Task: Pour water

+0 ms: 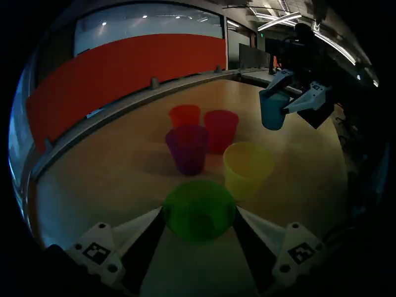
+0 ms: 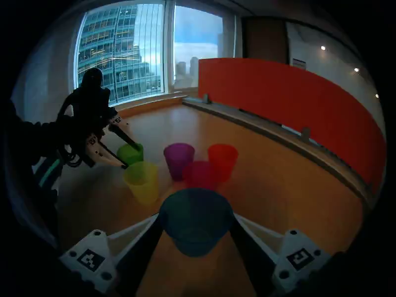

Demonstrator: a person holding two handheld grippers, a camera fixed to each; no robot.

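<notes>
- left gripper (image 1: 199,217): jaws clamped on the green cup (image 1: 198,200), one finger on each side, cup upright.
- right gripper (image 2: 196,218): jaws gripping the blue cup (image 2: 195,232), rim up.
- Ahead of the left jaws on the wooden table (image 1: 123,163): yellow cup (image 1: 246,168) just beyond, to the right. Purple cup (image 1: 187,148) straight ahead. Pink cup (image 1: 221,129) and orange cup (image 1: 185,115) behind it.
- Left gripper view: blue cup far ahead and right of the cluster.
- Cup contents: can't tell.
</notes>
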